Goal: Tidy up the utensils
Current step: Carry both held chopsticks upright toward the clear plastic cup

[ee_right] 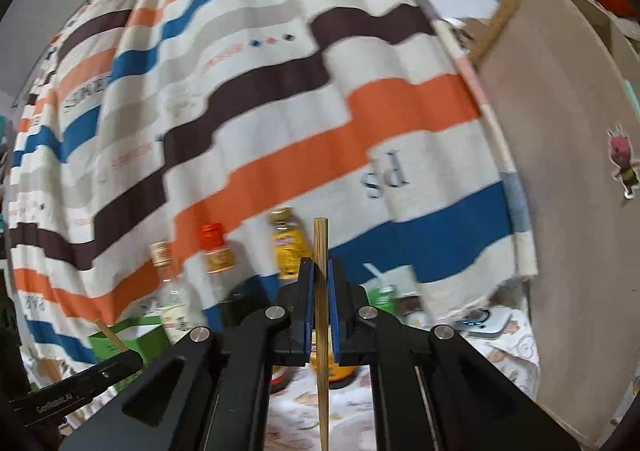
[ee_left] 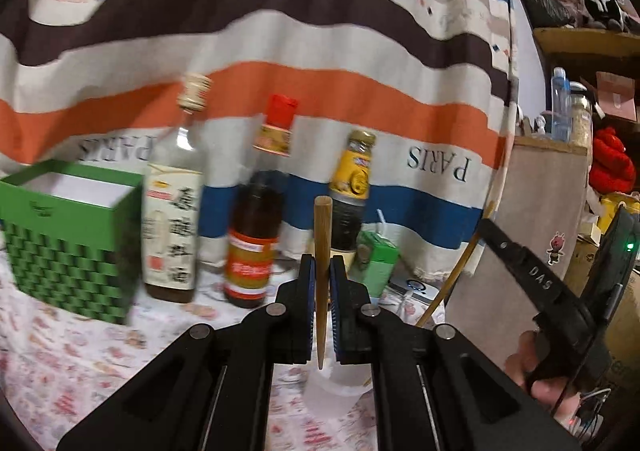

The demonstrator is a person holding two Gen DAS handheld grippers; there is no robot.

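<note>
In the left wrist view my left gripper (ee_left: 322, 263) is shut on a brown wooden chopstick (ee_left: 322, 227) that stands upright between the blue pads. Its thin tip hangs just above a translucent white cup (ee_left: 340, 387) on the table. My right gripper (ee_left: 490, 229) shows at the right edge, carried by a hand (ee_left: 532, 367), with a second chopstick (ee_left: 452, 283) slanting down from it. In the right wrist view the right gripper (ee_right: 321, 267) is shut on that pale chopstick (ee_right: 321, 239), also upright. The left gripper (ee_right: 132, 361) enters at lower left.
A green checkered box (ee_left: 72, 235) stands open at the left. Three sauce bottles (ee_left: 252, 235) and a green drink carton (ee_left: 376, 255) line the back, before a striped cloth (ee_left: 320, 91). A tall board panel (ee_left: 532, 203) and cluttered shelves (ee_left: 580, 35) bound the right side.
</note>
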